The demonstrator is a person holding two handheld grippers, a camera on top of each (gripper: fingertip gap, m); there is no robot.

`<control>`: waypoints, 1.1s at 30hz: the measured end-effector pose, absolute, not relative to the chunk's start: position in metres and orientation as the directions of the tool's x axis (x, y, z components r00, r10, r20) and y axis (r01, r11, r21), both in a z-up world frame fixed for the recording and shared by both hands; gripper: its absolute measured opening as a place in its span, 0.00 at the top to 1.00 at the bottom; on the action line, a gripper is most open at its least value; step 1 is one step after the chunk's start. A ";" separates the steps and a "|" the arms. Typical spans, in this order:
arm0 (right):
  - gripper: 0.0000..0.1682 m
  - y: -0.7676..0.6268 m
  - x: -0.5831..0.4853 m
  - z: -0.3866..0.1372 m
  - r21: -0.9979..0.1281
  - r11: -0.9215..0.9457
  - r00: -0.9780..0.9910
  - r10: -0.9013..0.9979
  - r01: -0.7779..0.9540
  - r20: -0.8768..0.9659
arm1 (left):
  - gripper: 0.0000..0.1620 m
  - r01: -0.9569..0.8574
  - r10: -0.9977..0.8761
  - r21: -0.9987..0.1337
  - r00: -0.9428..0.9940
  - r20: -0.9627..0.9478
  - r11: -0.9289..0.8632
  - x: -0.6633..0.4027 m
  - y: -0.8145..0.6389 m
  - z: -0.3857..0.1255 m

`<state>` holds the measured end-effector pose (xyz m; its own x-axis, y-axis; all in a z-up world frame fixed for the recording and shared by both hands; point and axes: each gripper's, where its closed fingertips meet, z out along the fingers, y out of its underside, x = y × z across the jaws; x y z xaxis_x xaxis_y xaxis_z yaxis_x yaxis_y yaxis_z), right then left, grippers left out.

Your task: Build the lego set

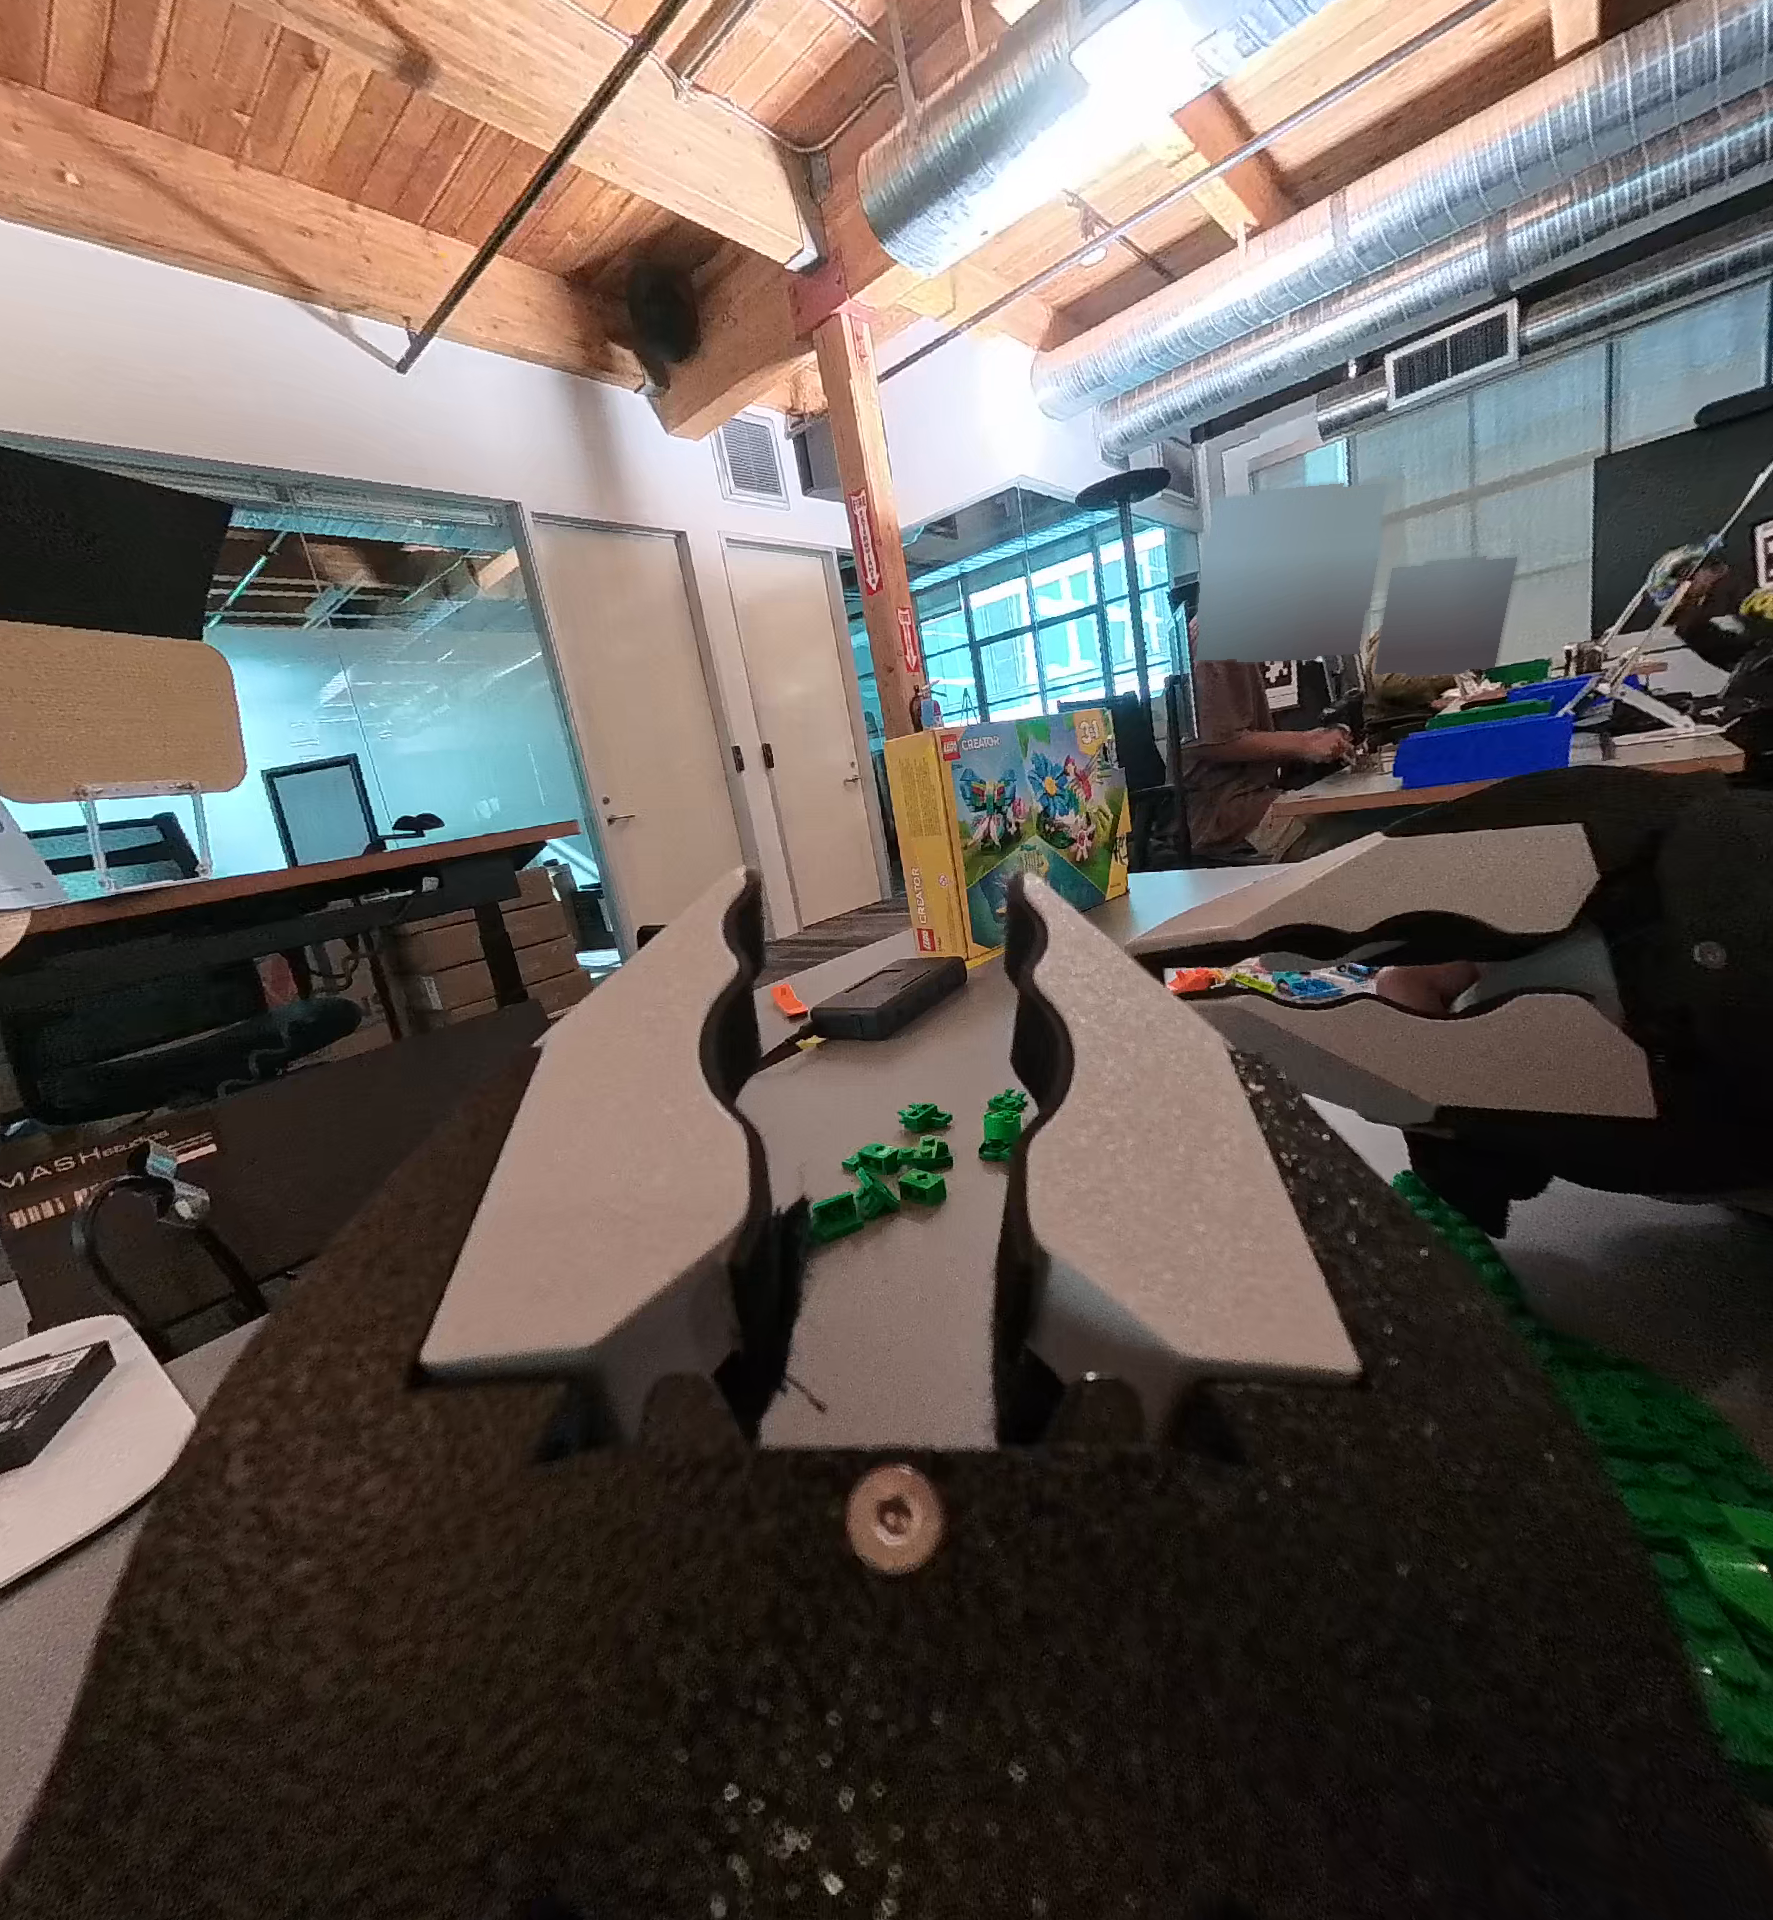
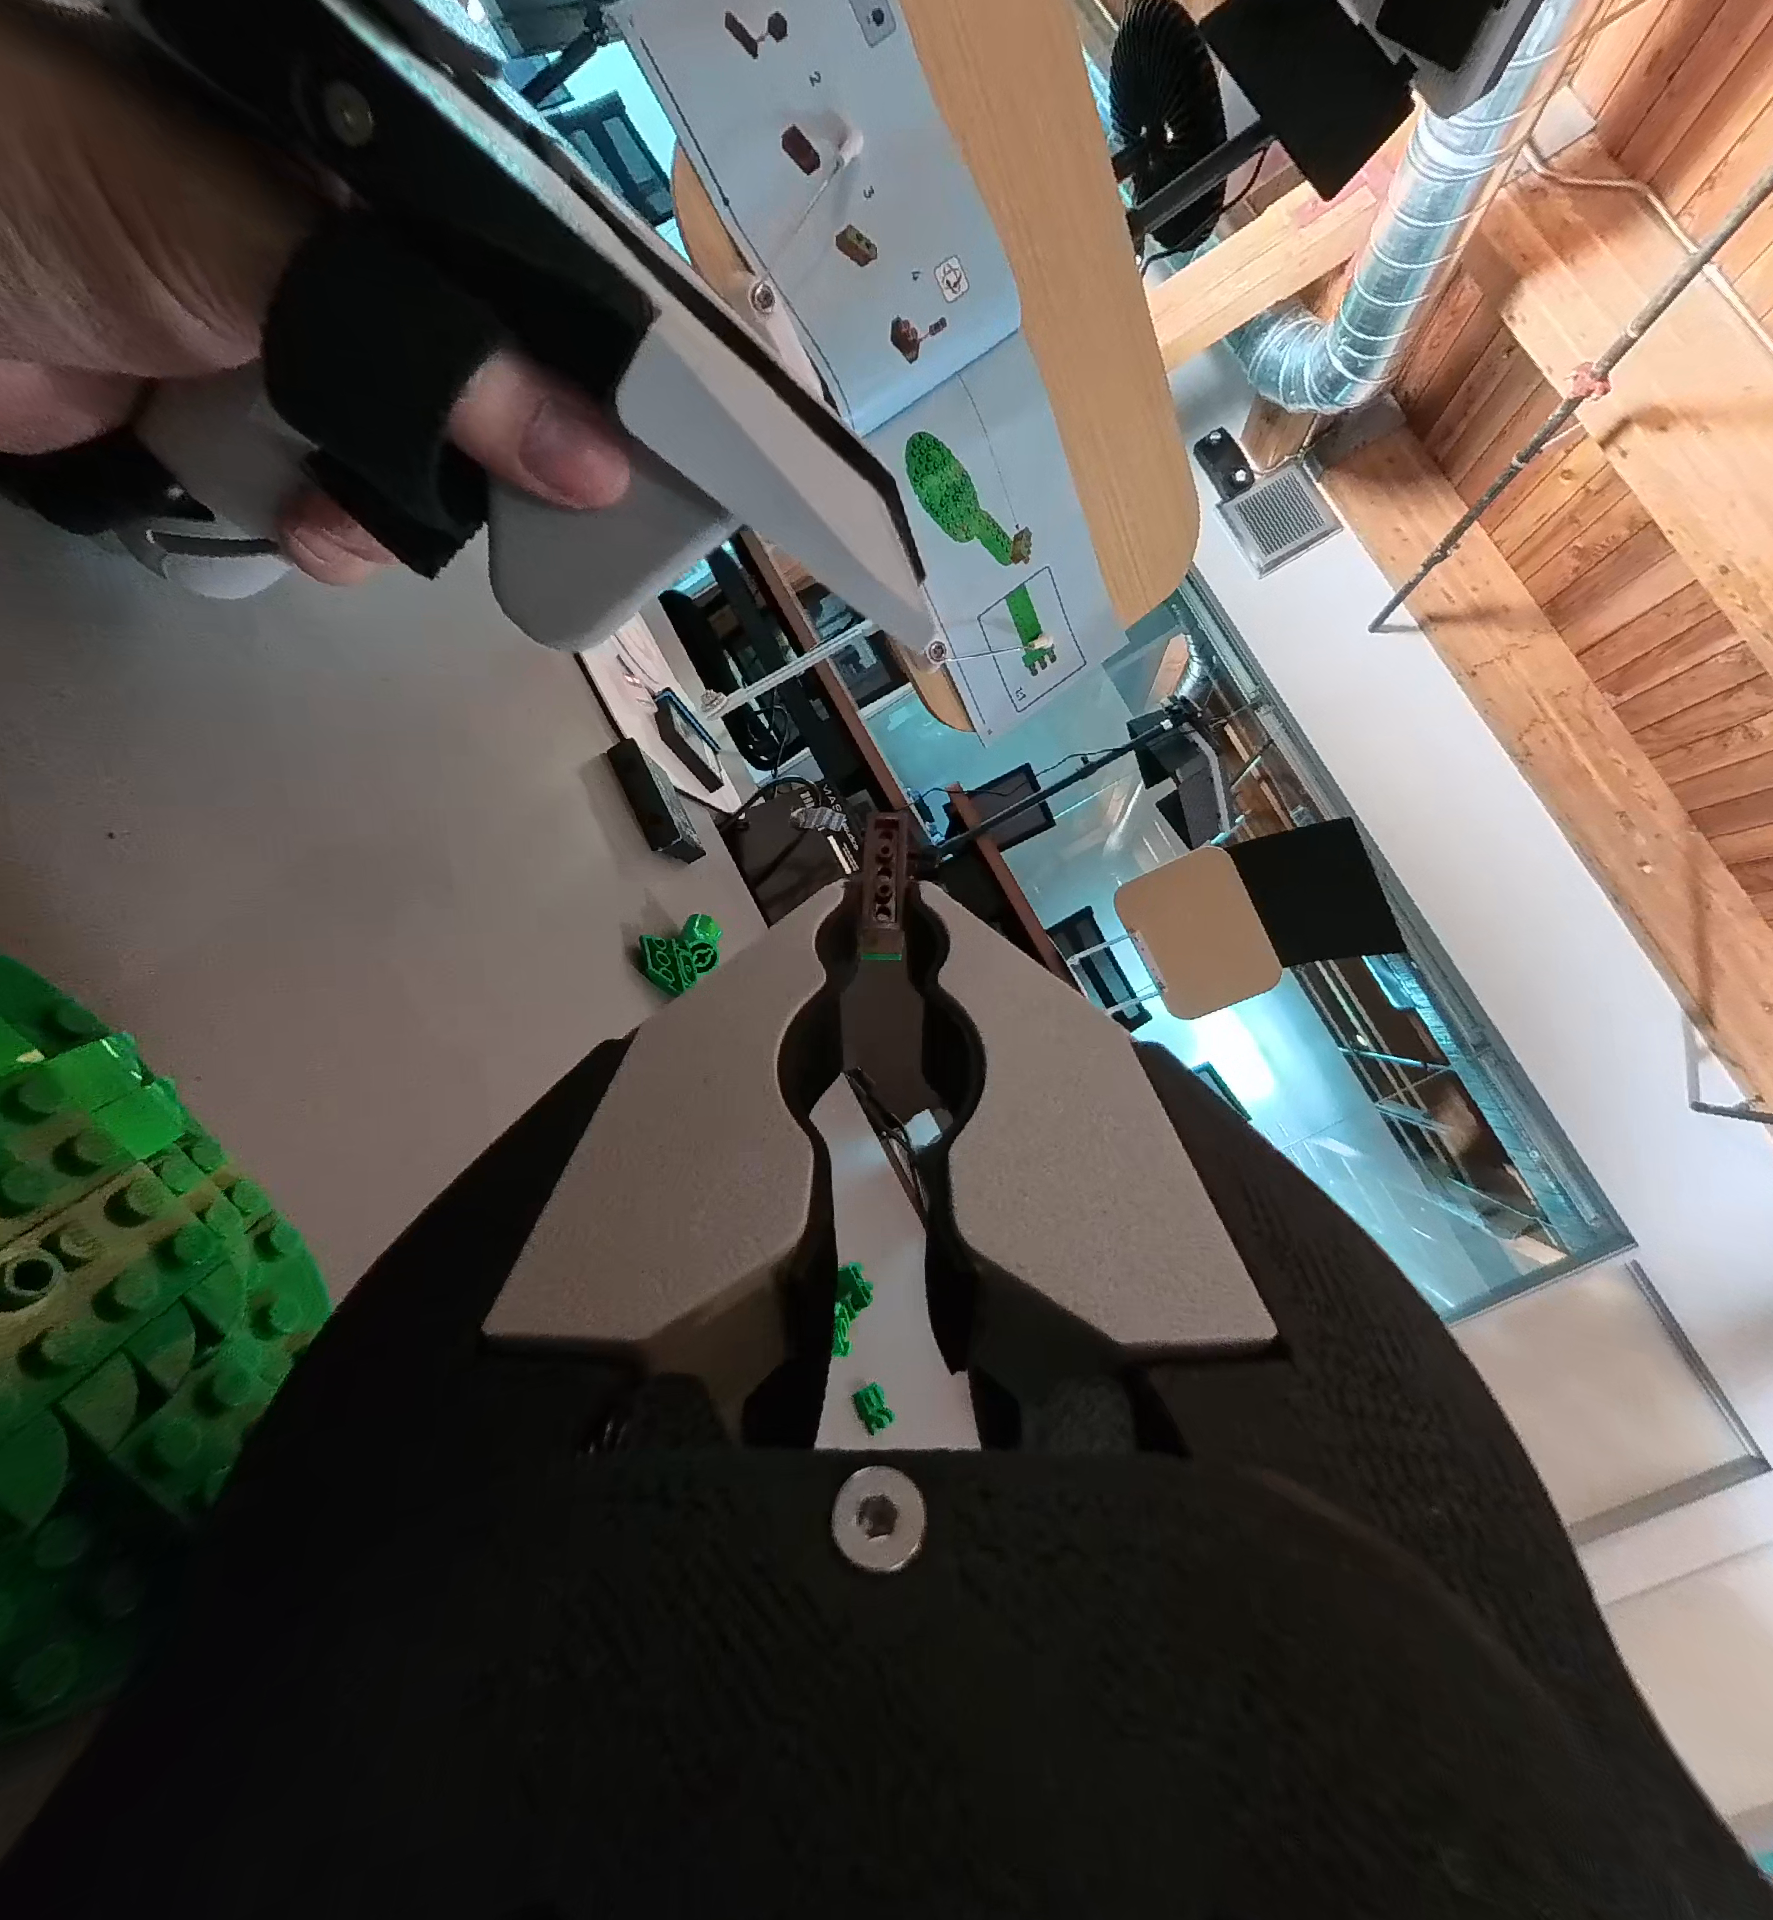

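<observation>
My right gripper (image 2: pixel 887 899) is shut on a small dark brown lego piece (image 2: pixel 884 862) that sticks out past its fingertips, held above the table. In the left wrist view the right gripper (image 1: pixel 1168 971) reaches in from the right, pointing left. My left gripper (image 1: pixel 882 904) is open and empty, held above a scatter of small green lego pieces (image 1: pixel 903 1164); it also shows in the right wrist view (image 2: pixel 747 613), held in a person's hand. A large green studded lego build (image 1: pixel 1713 1538) lies at the right of the table and shows in the right wrist view (image 2: pixel 61 1247).
A lego box (image 1: pixel 1017 831) stands at the far table edge, with a black device (image 1: pixel 892 997) and an orange piece (image 1: pixel 788 1000) before it. Mixed coloured pieces (image 1: pixel 1297 979) lie behind the right gripper. An instruction sheet (image 2: pixel 861 260) hangs on a wooden stand. People work at a farther table (image 1: pixel 1484 790). Tip to tip, the grippers are about 6 centimeters apart.
</observation>
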<state>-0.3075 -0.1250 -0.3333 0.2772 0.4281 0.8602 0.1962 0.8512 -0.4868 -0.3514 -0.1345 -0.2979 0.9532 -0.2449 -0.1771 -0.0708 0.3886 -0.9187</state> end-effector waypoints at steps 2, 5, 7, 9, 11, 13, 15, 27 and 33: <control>0.96 -0.125 -0.307 -0.333 -0.484 0.853 0.278 0.425 0.196 0.861 | 0.73 -0.077 -0.245 -0.918 0.952 -0.184 0.388 -0.350 -0.134 -0.298; 0.97 -0.126 -0.307 -0.332 -0.485 0.853 0.280 0.426 0.193 0.860 | 0.73 -0.071 -0.248 -0.918 0.952 -0.179 0.390 -0.350 -0.135 -0.298; 0.96 -0.126 -0.307 -0.332 -0.485 0.853 0.281 0.426 0.192 0.860 | 0.73 -0.064 -0.250 -0.918 0.953 -0.173 0.391 -0.351 -0.135 -0.297; 0.96 -0.127 -0.307 -0.332 -0.485 0.854 0.280 0.426 0.191 0.860 | 0.73 -0.063 -0.250 -0.918 0.953 -0.172 0.391 -0.351 -0.135 -0.297; 0.97 -0.127 -0.307 -0.332 -0.485 0.854 0.281 0.426 0.190 0.860 | 0.73 -0.064 -0.250 -0.918 0.953 -0.173 0.391 -0.351 -0.135 -0.297; 0.96 -0.126 -0.307 -0.331 -0.487 0.853 0.283 0.428 0.189 0.858 | 0.73 -0.063 -0.251 -0.918 0.953 -0.173 0.391 -0.351 -0.135 -0.298; 0.96 -0.126 -0.307 -0.331 -0.491 0.851 0.285 0.431 0.189 0.856 | 0.73 -0.061 -0.252 -0.918 0.953 -0.170 0.391 -0.351 -0.135 -0.297; 0.96 -0.124 -0.306 -0.329 -0.498 0.846 0.301 0.432 0.190 0.850 | 0.73 -0.055 -0.254 -0.918 0.953 -0.166 0.394 -0.351 -0.136 -0.297; 0.96 -0.123 -0.302 -0.317 -0.621 0.778 0.347 0.557 0.101 0.755 | 0.70 0.062 -0.425 -0.920 0.897 -0.118 0.387 -0.332 -0.143 -0.295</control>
